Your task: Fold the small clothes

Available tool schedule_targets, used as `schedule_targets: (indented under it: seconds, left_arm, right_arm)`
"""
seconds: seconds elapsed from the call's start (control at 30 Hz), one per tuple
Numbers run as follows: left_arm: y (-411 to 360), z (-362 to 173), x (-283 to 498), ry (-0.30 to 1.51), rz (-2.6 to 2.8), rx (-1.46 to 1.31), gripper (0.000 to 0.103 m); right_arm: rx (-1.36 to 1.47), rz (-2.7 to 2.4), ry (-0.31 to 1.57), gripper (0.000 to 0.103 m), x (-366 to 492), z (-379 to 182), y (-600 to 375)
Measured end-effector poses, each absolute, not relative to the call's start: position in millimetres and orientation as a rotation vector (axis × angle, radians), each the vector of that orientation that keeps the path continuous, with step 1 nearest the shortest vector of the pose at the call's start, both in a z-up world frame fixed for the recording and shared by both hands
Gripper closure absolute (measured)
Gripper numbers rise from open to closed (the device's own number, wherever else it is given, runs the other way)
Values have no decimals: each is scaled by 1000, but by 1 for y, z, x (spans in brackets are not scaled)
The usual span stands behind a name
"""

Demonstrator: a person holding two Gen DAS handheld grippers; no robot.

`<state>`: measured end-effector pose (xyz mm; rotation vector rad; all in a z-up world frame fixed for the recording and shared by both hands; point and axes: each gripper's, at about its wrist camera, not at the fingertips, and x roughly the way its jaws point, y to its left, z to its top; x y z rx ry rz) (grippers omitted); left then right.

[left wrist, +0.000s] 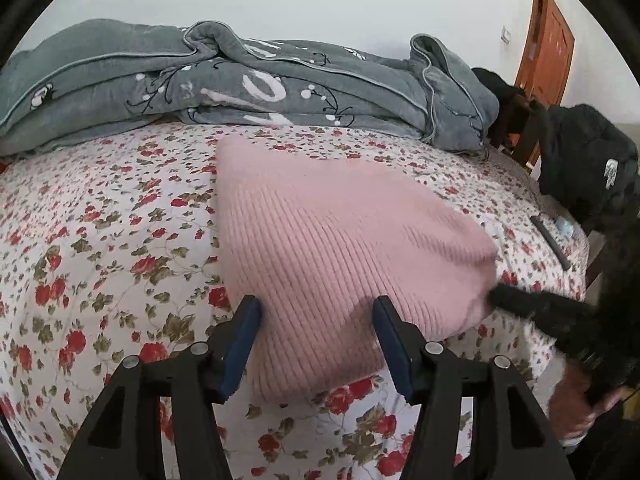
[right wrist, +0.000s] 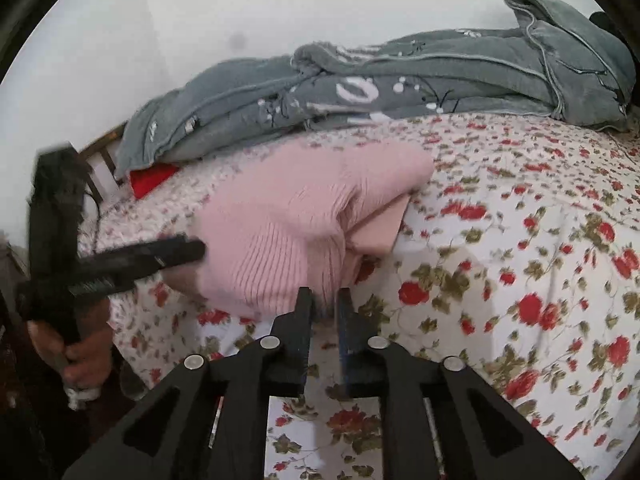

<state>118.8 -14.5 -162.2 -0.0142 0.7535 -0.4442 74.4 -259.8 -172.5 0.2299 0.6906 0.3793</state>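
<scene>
A pink ribbed knit garment (left wrist: 332,232) lies folded on the floral bedsheet (left wrist: 100,248). My left gripper (left wrist: 316,316) stands open over the garment's near edge, one blue-padded finger at each side of that part and neither pad pressing it. In the right wrist view the same garment (right wrist: 280,220) shows layered folds on its right side. My right gripper (right wrist: 324,300) has its jaws a narrow gap apart, the tips at the garment's near hem, and bare sheet shows through the gap. The left wrist view catches the right gripper (left wrist: 520,304) as a blur at the garment's right corner.
A bunched grey blanket (left wrist: 240,80) with white print fills the back of the bed. A black jacket (left wrist: 584,160) hangs on a wooden chair at the right, near an orange-brown door (left wrist: 548,52). A dark stick-like item (left wrist: 550,240) lies by the bed's right edge. A red item (right wrist: 152,180) sits under the blanket's end.
</scene>
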Motion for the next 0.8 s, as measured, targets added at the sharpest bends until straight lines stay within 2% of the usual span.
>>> schedule_targets:
  seconds: [0.1,0.3,0.37,0.53,0.6,0.63,0.8]
  left_arm:
    - [-16,-168,118,763,-411,24,45]
    - [-8,-173,117,794,-411,1,44]
    - [-4,-173,116,798,-418,-20,43]
    - [0,-170,114,792,-420,-34,43]
    - [1,-168,113,788,-422,-39,43]
    - [1,-168,113,787,-419,-40,43]
    - [4,-161,107,772,-412,-49,44]
  right_arm:
    - [251,372,637,77,81,-159,-261]
    - [168,245,656,76,109,-162,-239]
    - [145,209,715,79,121,-179,-237]
    - [194,215,723,80,114,-185,-248]
    - [228,237,728,95,112,-183,-251]
    - [235,239,730,98,111,-183,-251]
    - [264,242,685,98,105,-174,-253]
